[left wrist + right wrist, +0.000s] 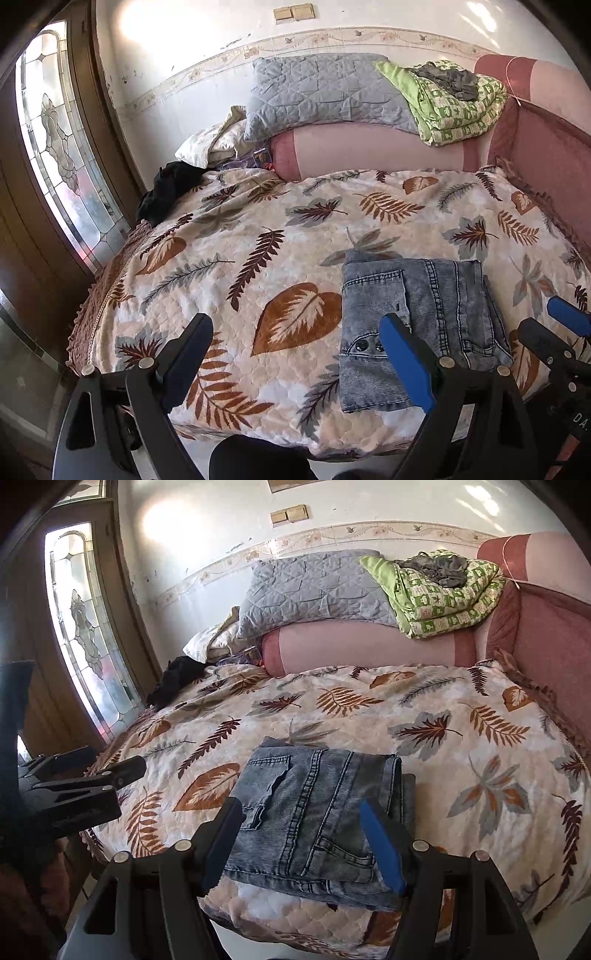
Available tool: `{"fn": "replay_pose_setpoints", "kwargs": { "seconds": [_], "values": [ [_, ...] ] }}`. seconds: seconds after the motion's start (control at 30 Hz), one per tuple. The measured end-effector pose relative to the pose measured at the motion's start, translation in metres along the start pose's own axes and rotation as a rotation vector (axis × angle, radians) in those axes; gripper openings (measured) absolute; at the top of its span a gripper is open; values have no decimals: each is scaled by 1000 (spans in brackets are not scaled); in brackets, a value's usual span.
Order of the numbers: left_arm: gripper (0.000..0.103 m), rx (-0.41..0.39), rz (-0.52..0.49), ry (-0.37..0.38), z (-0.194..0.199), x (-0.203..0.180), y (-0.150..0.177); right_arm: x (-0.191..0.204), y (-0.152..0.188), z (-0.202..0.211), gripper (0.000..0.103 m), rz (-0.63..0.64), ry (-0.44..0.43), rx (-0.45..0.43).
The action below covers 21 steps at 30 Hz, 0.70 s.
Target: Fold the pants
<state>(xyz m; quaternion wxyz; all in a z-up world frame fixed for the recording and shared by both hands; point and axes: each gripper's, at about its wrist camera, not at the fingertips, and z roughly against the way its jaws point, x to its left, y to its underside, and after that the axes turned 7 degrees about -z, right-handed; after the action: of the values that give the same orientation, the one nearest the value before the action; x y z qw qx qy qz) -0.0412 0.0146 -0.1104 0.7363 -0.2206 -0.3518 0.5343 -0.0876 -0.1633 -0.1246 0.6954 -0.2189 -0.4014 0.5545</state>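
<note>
The jeans [314, 812] lie folded near the bedspread's [461, 709] front edge, so the left gripper [295, 354] and right gripper [306, 838] hover wide-jawed and empty.

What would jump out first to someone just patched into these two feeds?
The folded jeans catch the eye first: a compact denim stack near the front edge of the bed, on the leaf-print bedspread. The right gripper hangs open just in front of them, and the left gripper is open over bare bedspread to their left. At the head of the bed, a grey quilted pillow and a green patterned blanket rest on a pink bolster.
</note>
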Motion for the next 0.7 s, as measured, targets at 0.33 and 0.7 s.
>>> {"fn": "replay_pose_setpoints", "kwargs": {
  "seconds": [0.33, 0.7],
  "values": [
    [92, 3, 9, -9, -4, 2, 0, 1, -1, -7, 70, 1, 3, 7],
    [92, -33, 30, 3, 2, 7, -5, 5, -4, -8, 70, 10, 6, 4]
  ]
}}
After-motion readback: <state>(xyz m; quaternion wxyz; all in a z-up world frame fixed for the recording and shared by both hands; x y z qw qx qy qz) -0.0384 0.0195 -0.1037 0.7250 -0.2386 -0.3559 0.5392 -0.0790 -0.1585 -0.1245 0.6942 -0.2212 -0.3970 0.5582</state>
